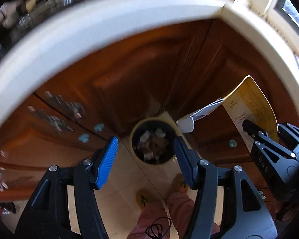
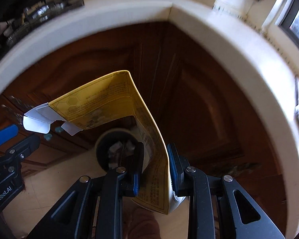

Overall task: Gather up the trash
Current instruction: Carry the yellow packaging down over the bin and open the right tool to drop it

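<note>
The right tongs point(image 2: 155, 167) squeeze a bent yellow box point(image 2: 109, 101) with its white flaps open. The left tongs point(image 1: 145, 159) are open with nothing in them. Below both, on the floor point(image 1: 125, 179), sits a round bin point(image 1: 153, 141) with trash inside, by the brown cupboard doors point(image 1: 129, 75) under the table's corner point(image 1: 225, 10).

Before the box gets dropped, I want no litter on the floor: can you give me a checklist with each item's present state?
1. Flattened yellow box clamped in the right tongs: ok.
2. Left tongs empty and open: ok.
3. Trash bin uncovered, mouth facing up: ok.
4. Room left in the bin, which already holds scraps: cannot tell.
5. Box directly over the bin's mouth: cannot tell; it looks offset in the left wrist view.
6. White flaps folded in: not ok, they stick out.
</note>
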Tool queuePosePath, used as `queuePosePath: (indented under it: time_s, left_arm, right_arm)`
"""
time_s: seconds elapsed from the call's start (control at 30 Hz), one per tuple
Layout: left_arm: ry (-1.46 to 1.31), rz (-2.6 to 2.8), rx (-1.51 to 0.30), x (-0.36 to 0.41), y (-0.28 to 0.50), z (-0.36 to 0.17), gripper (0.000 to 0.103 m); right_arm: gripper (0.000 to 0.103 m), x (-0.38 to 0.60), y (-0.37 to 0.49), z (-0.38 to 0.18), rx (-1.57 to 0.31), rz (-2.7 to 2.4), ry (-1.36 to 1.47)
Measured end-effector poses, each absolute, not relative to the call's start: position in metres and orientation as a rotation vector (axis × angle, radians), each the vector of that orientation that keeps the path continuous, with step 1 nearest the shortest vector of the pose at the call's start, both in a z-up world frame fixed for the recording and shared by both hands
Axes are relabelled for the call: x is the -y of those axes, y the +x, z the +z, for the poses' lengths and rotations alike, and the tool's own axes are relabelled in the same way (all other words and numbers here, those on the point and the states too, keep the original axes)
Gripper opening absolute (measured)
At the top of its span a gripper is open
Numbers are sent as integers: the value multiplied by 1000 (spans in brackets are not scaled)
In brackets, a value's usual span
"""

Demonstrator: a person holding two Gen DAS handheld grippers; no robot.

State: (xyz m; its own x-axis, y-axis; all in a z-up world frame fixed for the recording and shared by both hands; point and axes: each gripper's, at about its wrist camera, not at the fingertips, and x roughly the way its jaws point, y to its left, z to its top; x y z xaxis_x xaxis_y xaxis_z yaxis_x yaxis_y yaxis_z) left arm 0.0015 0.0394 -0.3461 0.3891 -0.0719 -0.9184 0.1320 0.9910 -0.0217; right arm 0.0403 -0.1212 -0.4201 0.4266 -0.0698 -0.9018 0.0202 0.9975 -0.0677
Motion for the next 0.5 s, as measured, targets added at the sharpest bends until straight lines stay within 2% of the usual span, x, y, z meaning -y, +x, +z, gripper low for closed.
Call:
queuePosePath:
  time_s: [0.27, 0.5]
  left_arm:
    - [-5, -42, -1269, -50, 15, -464, 56]
    - [-21, 10, -1305, -61, 34, -540, 56]
  right_arm:
    - [24, 113, 39, -556, -1319, -20, -41]
    - [24, 98, 56, -664, -1453, 6, 23]
